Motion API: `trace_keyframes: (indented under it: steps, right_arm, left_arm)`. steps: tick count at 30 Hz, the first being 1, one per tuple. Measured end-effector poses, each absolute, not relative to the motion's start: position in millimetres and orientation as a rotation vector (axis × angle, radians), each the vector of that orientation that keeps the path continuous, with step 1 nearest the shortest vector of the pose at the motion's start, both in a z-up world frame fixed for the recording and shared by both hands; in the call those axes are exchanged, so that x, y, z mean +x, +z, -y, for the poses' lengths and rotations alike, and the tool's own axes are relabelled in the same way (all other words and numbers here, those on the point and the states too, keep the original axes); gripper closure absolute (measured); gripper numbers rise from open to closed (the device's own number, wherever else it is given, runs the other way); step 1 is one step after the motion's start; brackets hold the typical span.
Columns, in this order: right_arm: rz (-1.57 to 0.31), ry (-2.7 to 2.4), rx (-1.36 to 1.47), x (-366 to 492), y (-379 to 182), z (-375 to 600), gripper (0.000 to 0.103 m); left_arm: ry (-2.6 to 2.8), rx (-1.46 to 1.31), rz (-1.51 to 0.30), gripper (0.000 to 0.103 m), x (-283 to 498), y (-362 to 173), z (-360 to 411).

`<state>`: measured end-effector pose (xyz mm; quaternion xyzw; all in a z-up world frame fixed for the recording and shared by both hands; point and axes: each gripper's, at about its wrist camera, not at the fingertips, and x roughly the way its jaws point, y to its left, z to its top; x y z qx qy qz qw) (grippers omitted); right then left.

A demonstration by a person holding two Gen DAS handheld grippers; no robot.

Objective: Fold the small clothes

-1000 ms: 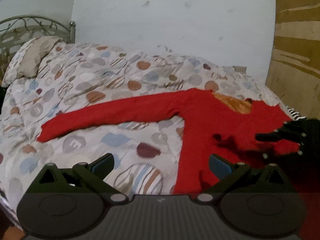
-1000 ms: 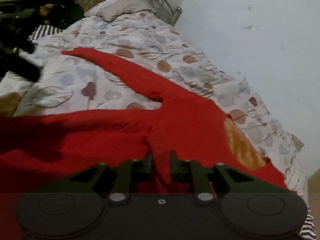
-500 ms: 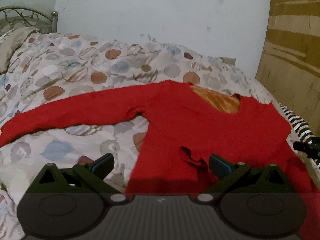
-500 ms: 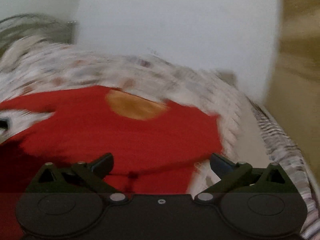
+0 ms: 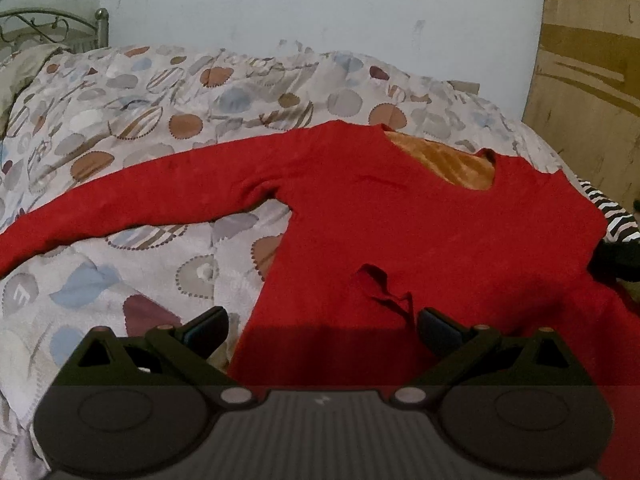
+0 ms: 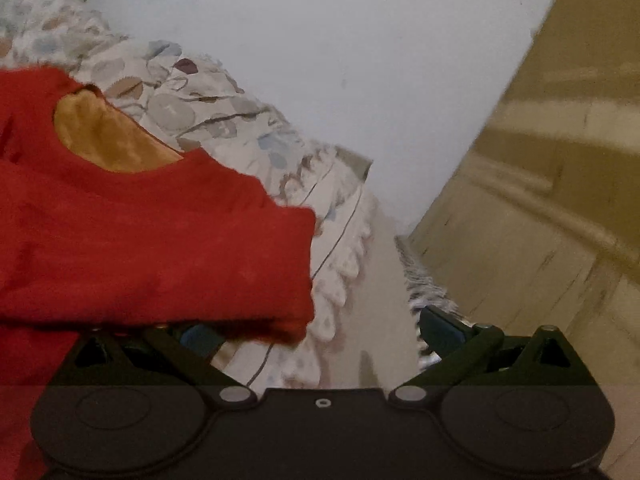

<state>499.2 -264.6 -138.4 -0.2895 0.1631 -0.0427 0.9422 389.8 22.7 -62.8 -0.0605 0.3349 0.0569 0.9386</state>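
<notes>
One red top [image 5: 420, 216] lies flat on the bed [image 5: 168, 120], its neck toward the wall [image 5: 320, 4], with an orange lining [image 5: 448, 164] showing inside the neck opening. One sleeve [image 5: 132, 200] stretches away past the left gripper's [image 5: 322, 326] left finger. The other sleeve lies folded across the body, and its cuff [image 5: 384, 284] sits just ahead of the right finger.

Left gripper: jaws spread wide, nothing between the pads; the top's hem lies below and between them.

Right gripper [image 6: 318, 330]: jaws have just sprung wide, and nothing is pinched. The top's folded side edge [image 6: 280, 264] drapes over the left finger [image 6: 200, 336]. Bare bedcover lies between the fingers. A black-and-white striped cloth [image 6: 424, 284] sits just ahead of the right finger [image 6: 440, 328].

Counted: one top, one striped cloth, one pillow [image 5: 24, 68] at the metal headboard [image 5: 52, 28], one wooden panel [image 5: 592, 80] off to the right. No containers. No writing legible.
</notes>
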Motion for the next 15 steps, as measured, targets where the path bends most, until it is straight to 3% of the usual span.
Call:
trace_keyframes:
  steps: [2,4,6,8,15]
  right_arm:
    - [-0.293,-0.105,-0.601,497,-135,263,0.007]
    - [-0.272,-0.069,-0.573,493,-132,266,0.024]
    - [-0.282,-0.015,-0.543,492,-129,270,0.064]
    - [-0.289,0.022,-0.529,490,-126,271,0.085]
    - [-0.498,-0.051,-0.164,502,-121,310,0.09]
  left_arm:
    - [0.114,-0.115,-0.687,0.0,390,-64,-22]
    - [0.114,-0.105,-0.687,0.0,391,-65,-20]
    - [0.11,-0.099,-0.688,0.0,392,-66,-19]
    - [0.111,-0.091,-0.69,0.0,393,-68,-17]
    - [0.115,0.018,-0.735,0.0,402,-86,-4]
